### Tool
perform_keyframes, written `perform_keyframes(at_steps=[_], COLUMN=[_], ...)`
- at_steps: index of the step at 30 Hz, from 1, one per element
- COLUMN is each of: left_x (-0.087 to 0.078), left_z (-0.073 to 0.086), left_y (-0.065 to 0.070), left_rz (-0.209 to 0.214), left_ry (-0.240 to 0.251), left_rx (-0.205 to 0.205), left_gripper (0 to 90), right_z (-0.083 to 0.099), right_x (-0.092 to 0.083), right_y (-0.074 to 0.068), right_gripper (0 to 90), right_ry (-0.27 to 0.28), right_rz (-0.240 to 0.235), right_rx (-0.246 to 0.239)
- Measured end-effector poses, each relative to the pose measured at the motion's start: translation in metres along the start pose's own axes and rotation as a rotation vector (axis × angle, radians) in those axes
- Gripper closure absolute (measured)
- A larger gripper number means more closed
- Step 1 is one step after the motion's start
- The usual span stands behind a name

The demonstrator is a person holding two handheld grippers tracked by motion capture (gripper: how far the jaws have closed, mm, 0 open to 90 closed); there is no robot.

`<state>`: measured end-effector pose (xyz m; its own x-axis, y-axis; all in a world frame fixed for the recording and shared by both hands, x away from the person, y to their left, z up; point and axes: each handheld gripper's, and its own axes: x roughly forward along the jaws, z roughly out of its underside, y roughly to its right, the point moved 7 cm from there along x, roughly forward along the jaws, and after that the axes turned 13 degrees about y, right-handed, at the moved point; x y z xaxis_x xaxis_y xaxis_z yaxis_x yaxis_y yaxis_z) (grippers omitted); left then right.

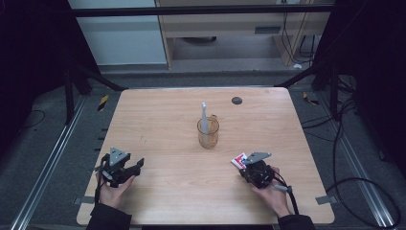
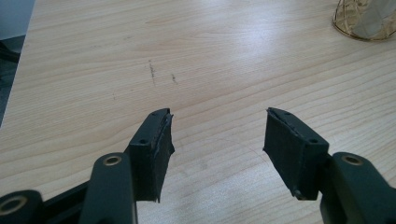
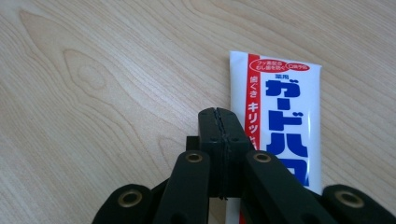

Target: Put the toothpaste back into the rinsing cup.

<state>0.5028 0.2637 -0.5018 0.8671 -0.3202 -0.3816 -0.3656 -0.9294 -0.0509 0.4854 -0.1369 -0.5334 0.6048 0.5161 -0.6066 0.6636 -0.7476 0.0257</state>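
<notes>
A light wooden surface [image 1: 158,129] is seen from above, with a person's forearms entering from the bottom edge. Near the centre, slightly toward 12 o'clock, stands a clear amber glass cup [image 1: 208,132] holding an upright white toothbrush [image 1: 204,117]. A small dark round spot [image 1: 236,100] sits on the wood at about 1 o'clock from the cup. At about 4 o'clock from the cup, near the front edge, the right hand-held gripper [image 1: 243,167] rests low over the wood with its jaws pressed together. In the right gripper view they meet edge to edge, and nothing is visible between them. Just beside these jaws, on their right in that view, lies a white toothpaste tube [image 3: 280,116] with a red stripe and blue lettering, flat on the surface; whether the jaws touch it is unclear. At about 8 o'clock from the cup, well apart from it, the left hand-held gripper [image 2: 217,140] has its jaws spread wide over bare wood, holding nothing. Judging from this layout, the toothbrush already stands in the cup, while the tube is not yet picked up; gripping it and carrying it to the cup appears to be what remains.
</notes>
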Motion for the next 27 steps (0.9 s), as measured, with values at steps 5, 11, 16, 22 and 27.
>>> perform_keyframes(at_steps=[5, 11, 16, 22, 27], left_x=[-0.001, 0.000, 0.000, -0.001, 0.000], left_z=[-0.001, -0.001, 0.000, 0.000, 0.001], left_y=[-0.001, -0.002, -0.002, -0.002, -0.002], left_rz=[-0.007, -0.008, 0.001, 0.003, 0.008], left_ry=[0.014, 0.030, 0.013, 0.013, 0.006], left_rx=[0.002, -0.004, -0.013, -0.010, -0.008], left_gripper=[41.0, 40.9, 41.7, 41.2, 41.0], right_z=[-0.007, -0.023, -0.028, -0.027, -0.026], right_x=[-0.008, -0.027, -0.032, -0.037, -0.039], right_y=[0.001, 0.016, 0.025, 0.028, 0.029], right_gripper=[86.3, 75.3, 64.8, 58.0, 55.8], right_ry=[0.037, 0.096, 0.097, 0.055, 0.029], right_rz=[-0.004, 0.046, 0.093, 0.100, 0.112], right_rx=[0.016, 0.039, 0.039, 0.044, 0.041])
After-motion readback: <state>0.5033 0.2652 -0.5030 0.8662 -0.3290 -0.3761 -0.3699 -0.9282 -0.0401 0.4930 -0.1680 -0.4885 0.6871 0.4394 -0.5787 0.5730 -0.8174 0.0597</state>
